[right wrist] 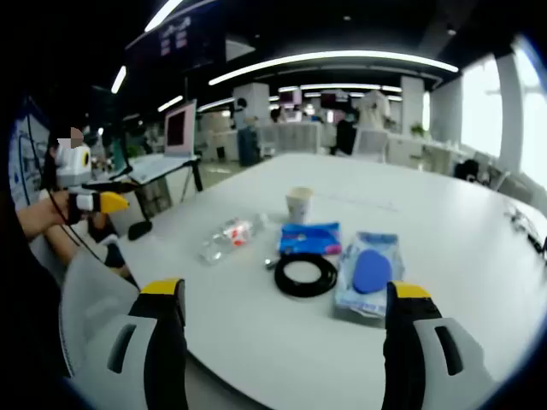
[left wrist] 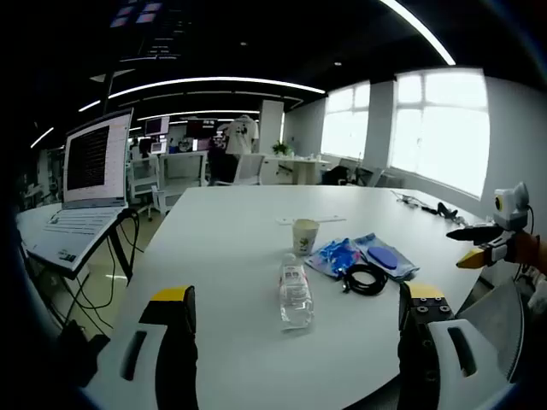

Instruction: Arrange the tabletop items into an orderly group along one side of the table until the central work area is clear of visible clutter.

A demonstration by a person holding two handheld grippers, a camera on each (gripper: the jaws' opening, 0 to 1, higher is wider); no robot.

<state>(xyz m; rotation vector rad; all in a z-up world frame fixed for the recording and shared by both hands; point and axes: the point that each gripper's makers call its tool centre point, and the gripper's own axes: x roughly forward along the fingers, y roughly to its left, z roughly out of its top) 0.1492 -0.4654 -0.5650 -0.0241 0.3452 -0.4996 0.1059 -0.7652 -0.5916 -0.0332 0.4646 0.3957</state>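
On the white table point(left wrist: 231, 231) lie a clear plastic bottle point(left wrist: 295, 295) on its side, a paper cup point(left wrist: 305, 237) standing upright, a blue packet point(left wrist: 335, 255), a coiled black cable point(left wrist: 366, 278) and a clear bag with a blue oval item point(left wrist: 385, 257). My left gripper point(left wrist: 299, 342) hangs open just short of the bottle, nothing between its jaws. The right gripper view has the same group: bottle point(right wrist: 229, 238), cup point(right wrist: 299, 205), blue packet point(right wrist: 310, 238), cable point(right wrist: 305, 275), bag point(right wrist: 371, 272). My right gripper point(right wrist: 286, 337) is open near the table's edge, a little short of the cable. The other gripper shows at each view's side point(left wrist: 483, 248) point(right wrist: 98, 202).
An open laptop point(left wrist: 85, 184) sits on a stand left of the table, with cables hanging below. Small dark items point(left wrist: 427, 205) lie at the table's far right edge. A grey chair back point(right wrist: 94, 307) stands by the near edge. Desks and windows fill the background.
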